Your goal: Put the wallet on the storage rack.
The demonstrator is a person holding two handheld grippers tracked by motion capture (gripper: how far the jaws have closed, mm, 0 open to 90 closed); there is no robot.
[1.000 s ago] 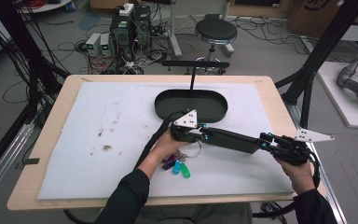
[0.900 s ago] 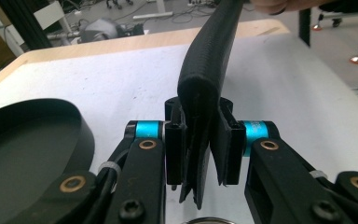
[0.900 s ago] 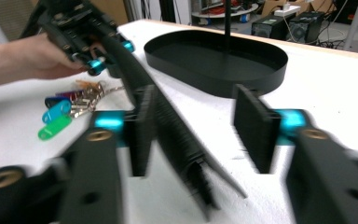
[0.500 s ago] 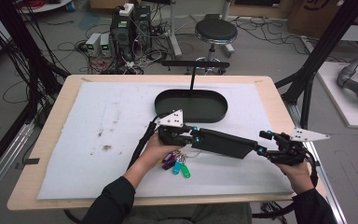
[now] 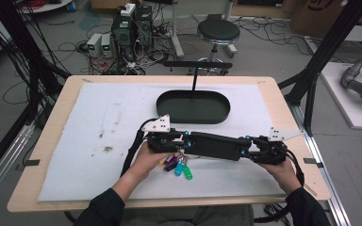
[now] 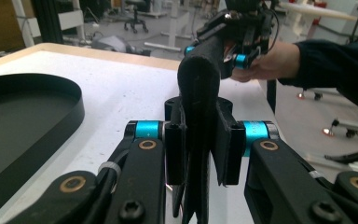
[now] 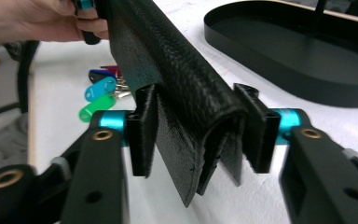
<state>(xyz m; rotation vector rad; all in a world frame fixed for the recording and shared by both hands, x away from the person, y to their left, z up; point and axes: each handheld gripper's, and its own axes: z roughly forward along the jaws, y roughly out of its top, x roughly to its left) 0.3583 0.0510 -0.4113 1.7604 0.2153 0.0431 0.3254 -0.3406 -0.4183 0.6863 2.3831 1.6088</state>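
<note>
A long black leather case (image 5: 214, 145) hangs level just above the white mat, spanning my two grippers. My left gripper (image 5: 188, 140) is shut on its left end, and the left gripper view shows the pads (image 6: 175, 149) pressing the case (image 6: 200, 79) from both sides. My right gripper (image 5: 243, 146) has just been closing on the right end, with the case (image 7: 168, 60) between its pads (image 7: 142, 135). A bunch of keys with purple, blue and green tags (image 5: 179, 165) sits beneath the case by the left gripper.
A black oval tray (image 5: 193, 116) with an upright post lies on the mat beyond the case. The mat (image 5: 99, 141) covers most of the wooden table. Black frame posts stand at both sides, and a stool and cables lie behind the table.
Both hands and the case have shifted to the left across the mat. The keys stay in about the same spot under the case.
</note>
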